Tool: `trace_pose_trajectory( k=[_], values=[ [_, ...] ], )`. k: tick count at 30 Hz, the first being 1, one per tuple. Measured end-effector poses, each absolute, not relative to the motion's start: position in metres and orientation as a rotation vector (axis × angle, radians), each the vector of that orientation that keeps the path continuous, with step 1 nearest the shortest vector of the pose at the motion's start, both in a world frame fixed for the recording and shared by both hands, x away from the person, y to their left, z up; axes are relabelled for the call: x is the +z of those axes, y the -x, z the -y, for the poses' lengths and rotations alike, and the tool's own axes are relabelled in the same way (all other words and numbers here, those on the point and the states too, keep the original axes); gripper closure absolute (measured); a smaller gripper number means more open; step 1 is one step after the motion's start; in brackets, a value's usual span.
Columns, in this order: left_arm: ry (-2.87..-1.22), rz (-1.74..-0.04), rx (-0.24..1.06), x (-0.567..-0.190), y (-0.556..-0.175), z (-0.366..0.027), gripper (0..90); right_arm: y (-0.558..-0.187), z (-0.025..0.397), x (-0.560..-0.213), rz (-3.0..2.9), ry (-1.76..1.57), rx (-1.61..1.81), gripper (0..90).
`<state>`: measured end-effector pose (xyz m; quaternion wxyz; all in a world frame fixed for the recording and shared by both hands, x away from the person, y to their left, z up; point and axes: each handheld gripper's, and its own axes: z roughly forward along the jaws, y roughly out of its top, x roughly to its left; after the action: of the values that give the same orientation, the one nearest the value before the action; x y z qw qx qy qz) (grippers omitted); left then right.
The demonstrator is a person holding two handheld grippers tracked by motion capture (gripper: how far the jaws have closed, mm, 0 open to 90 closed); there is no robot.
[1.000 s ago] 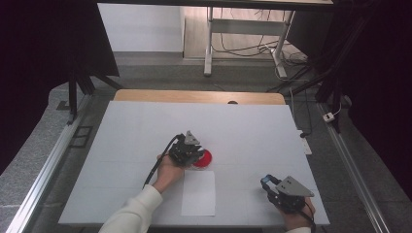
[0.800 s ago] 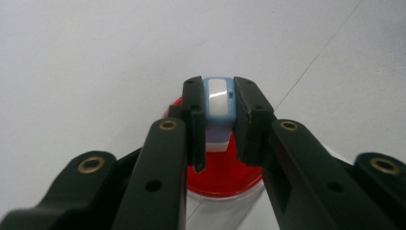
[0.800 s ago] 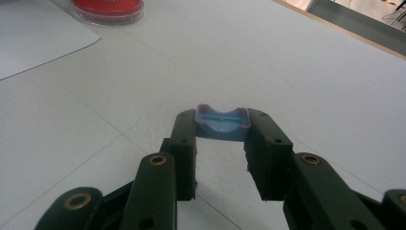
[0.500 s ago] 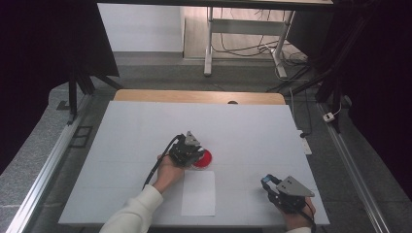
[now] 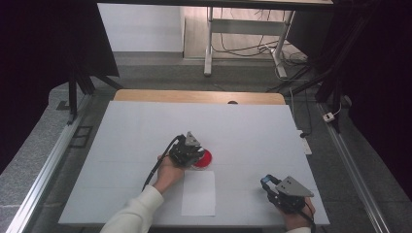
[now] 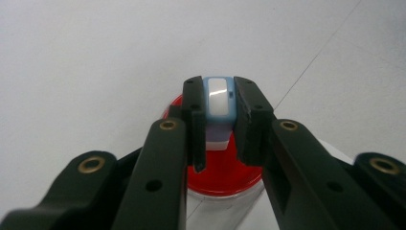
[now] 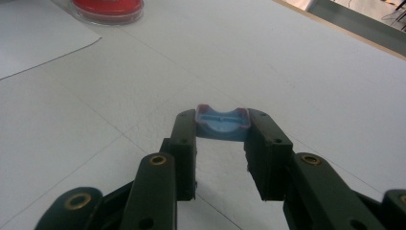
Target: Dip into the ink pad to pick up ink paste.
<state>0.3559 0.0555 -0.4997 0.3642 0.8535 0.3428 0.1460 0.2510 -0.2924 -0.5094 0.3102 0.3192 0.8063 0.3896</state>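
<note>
A small light-blue block with a white face point(image 6: 219, 100) is clamped between the jaws of my left gripper point(image 6: 219, 87), which is shut on it. It hangs just over a round red dish with a clear rim point(image 6: 225, 175). In the high view the left gripper point(image 5: 196, 154) sits at the table's middle, at the red dish's point(image 5: 205, 159) left edge. My right gripper point(image 7: 222, 118) is shut on a shallow blue cap with a reddish rim point(image 7: 223, 125), held low over the table near the front right point(image 5: 267, 182).
A white sheet of paper point(image 5: 198, 192) lies flat between the two hands, just in front of the red dish; its corner point(image 7: 33, 40) and the dish point(image 7: 107, 8) appear far off in the right gripper view. The white tabletop point(image 5: 145, 126) ends in a wooden strip at the back.
</note>
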Motion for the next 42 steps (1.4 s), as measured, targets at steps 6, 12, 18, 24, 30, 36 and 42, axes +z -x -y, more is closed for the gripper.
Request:
trace_pose_trajectory(
  k=[6, 12, 18, 24, 30, 36, 42],
  values=[
    [-2.197, -0.882, 0.375, -0.499, -0.356, -0.056, 75.8, -0.251, 0.293, -0.51, -2.129, -0.846, 1.03, 64.9],
    [-2.137, -0.877, 0.392, -0.489, -0.354, -0.063, 75.6, -0.252, 0.293, -0.51, -2.126, -0.846, 1.037, 64.9],
    [-2.133, -0.901, 0.378, -0.483, -0.353, -0.071, 75.6, -0.252, 0.293, -0.509, -2.126, -0.846, 1.038, 64.9],
    [-2.149, -0.895, 0.365, -0.483, -0.352, -0.07, 75.5, -0.251, 0.293, -0.509, -2.125, -0.844, 1.033, 64.9],
    [-2.163, -0.906, 0.354, -0.488, -0.353, -0.07, 75.5, -0.251, 0.293, -0.509, -2.125, -0.846, 1.035, 64.9],
    [-2.167, -0.913, 0.35, -0.492, -0.354, -0.071, 75.5, -0.252, 0.293, -0.509, -2.126, -0.846, 1.037, 64.9],
    [-2.165, -0.914, 0.345, -0.495, -0.354, -0.07, 75.5, -0.252, 0.293, -0.51, -2.126, -0.847, 1.035, 64.9]
  ],
)
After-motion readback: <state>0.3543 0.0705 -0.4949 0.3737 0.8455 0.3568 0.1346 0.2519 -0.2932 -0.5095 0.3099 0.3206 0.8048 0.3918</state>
